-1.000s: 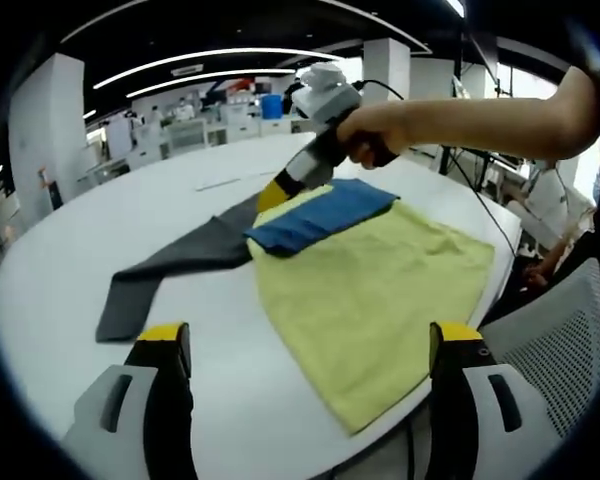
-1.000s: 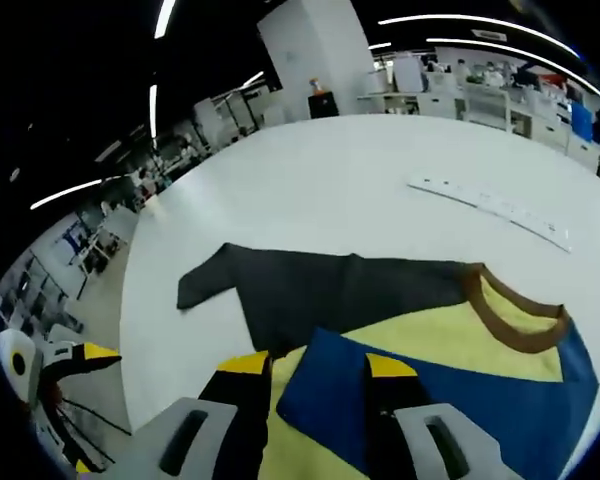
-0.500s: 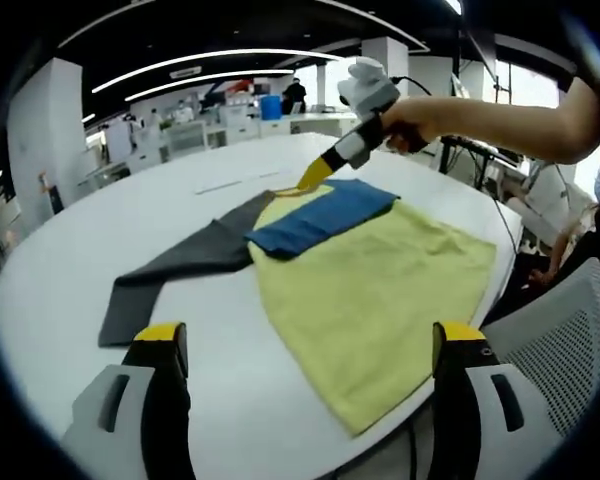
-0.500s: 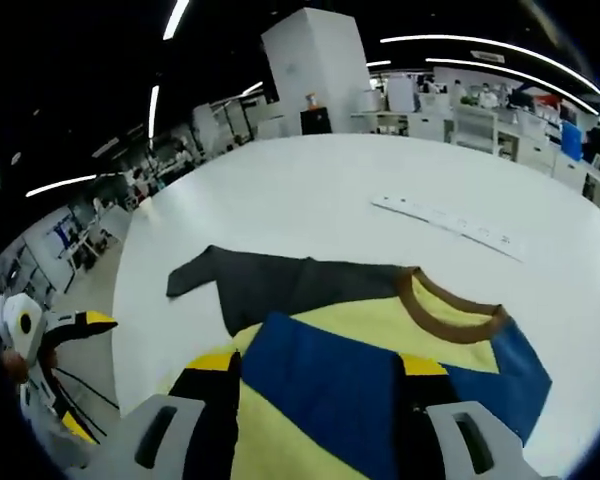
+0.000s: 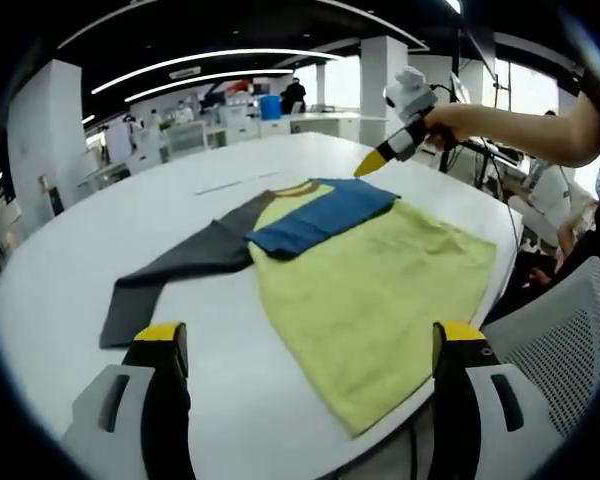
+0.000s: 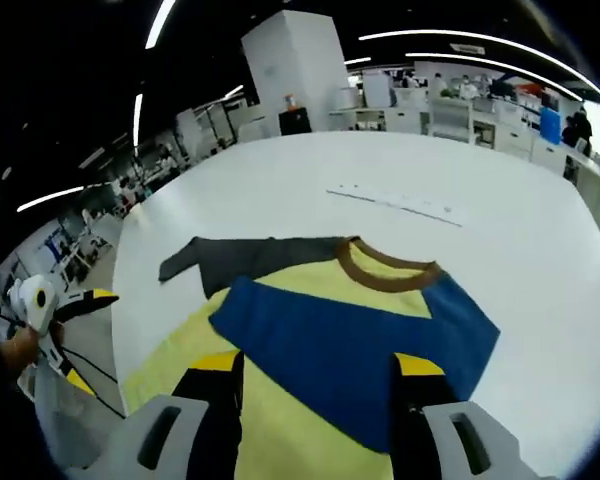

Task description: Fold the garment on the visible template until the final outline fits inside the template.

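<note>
Right gripper, jaws spread and empty, has lifted off the blue sleeve, leaving it folded across the garment.

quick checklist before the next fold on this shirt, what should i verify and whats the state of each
1. Blue sleeve folded across the yellow body: ok, it lies flat over the chest.
2. Dark grey sleeve folded in: not ok, it lies stretched out on the table, beyond the body.
3. Left gripper free: ok, jaws wide apart with nothing between them.
4. Right gripper free: ok, jaws open above the shirt, off the cloth.
5. Whole garment on the table: cannot tell, the hem reaches the near table edge.
6. Template outline: cannot tell, no template line is visible around the shirt.
</note>
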